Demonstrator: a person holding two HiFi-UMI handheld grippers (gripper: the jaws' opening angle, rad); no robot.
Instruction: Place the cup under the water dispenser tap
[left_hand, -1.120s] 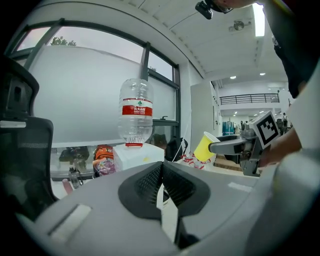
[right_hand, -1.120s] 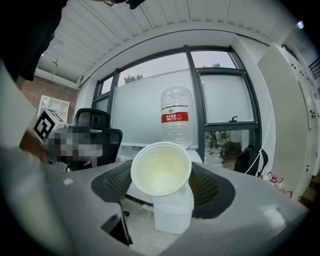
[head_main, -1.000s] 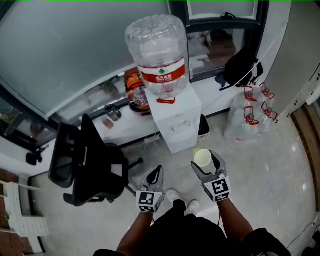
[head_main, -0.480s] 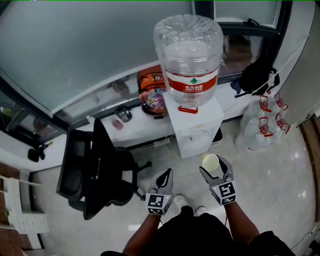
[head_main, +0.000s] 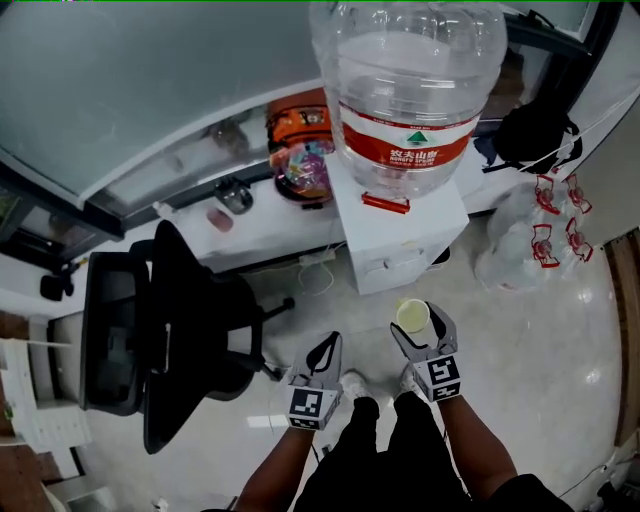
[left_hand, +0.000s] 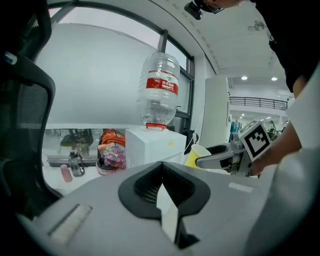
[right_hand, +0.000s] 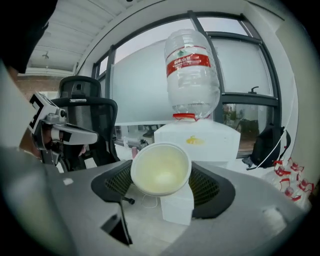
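Note:
A white water dispenser (head_main: 400, 235) carries a big clear bottle (head_main: 410, 90) with a red label. Its front face looks toward me, and the taps are too small to make out. My right gripper (head_main: 415, 320) is shut on a pale yellow paper cup (head_main: 412, 316), held upright a short way in front of the dispenser. In the right gripper view the cup (right_hand: 161, 169) sits between the pads with its mouth facing the camera, and the dispenser (right_hand: 200, 142) stands behind it. My left gripper (head_main: 328, 350) hangs shut and empty to the cup's left, its tips touching (left_hand: 161, 164).
A black office chair (head_main: 150, 330) stands to the left of the dispenser. A white ledge (head_main: 250, 225) behind holds an orange bag and a small bottle. A black bag (head_main: 535, 130) and white plastic bags (head_main: 540, 240) lie to the right. A cable runs on the floor by the dispenser's foot.
Both grippers and I have come closer to the dispenser, which now looms larger. The cup stays in the right gripper's hold. The left gripper stays shut.

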